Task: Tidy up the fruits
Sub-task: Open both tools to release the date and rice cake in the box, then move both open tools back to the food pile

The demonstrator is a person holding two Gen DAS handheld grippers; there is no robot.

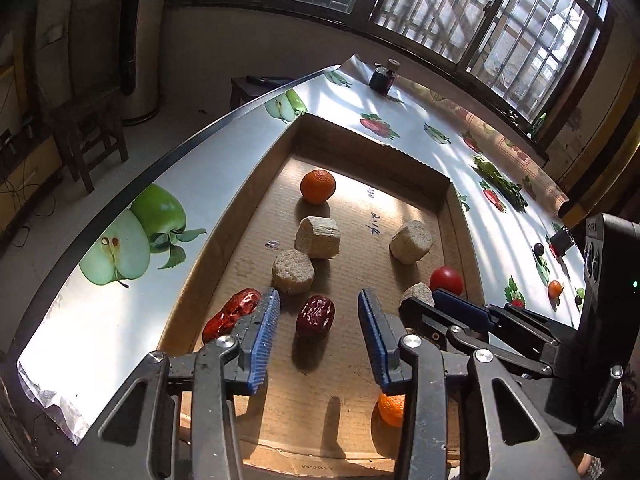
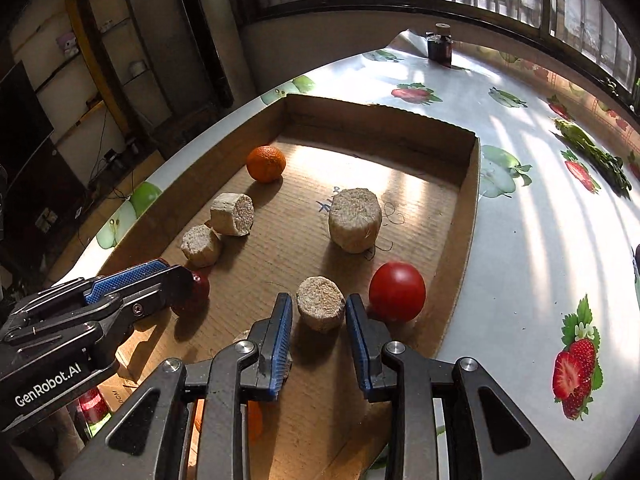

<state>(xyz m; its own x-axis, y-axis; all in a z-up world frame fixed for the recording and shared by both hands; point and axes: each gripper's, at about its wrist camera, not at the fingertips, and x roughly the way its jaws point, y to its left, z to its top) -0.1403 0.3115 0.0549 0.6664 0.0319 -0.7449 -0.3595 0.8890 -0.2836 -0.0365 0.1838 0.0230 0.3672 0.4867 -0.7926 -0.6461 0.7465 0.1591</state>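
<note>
- The dark red date lay on the floor of the cardboard tray, in its near-left part, straight ahead of the left gripper and between the lines of its two blue pads, though apart from both.
- The date's long axis ran roughly near to far, tilted slightly to the right at its far end, so the pads faced its long flanks; I judged that a short advance and then a squeeze would catch it across its narrow width.
- The left gripper stood wide open, holding nothing.
- A second, brighter date lay just outside the left pad, near the tray's left wall, and I judged it could be nudged if the tongs went forward off line.
- The right gripper was also open and empty, with a tan cut cylinder between its fingertips, not pinched.
- A red tomato sat just to the right of that cylinder, near the tray's right wall.
- Farther in lay three more tan cylinders and an orange near the far end; another orange showed partly under the left gripper's near side.
- For the date, the left hand was plainly the nearer.
</note>
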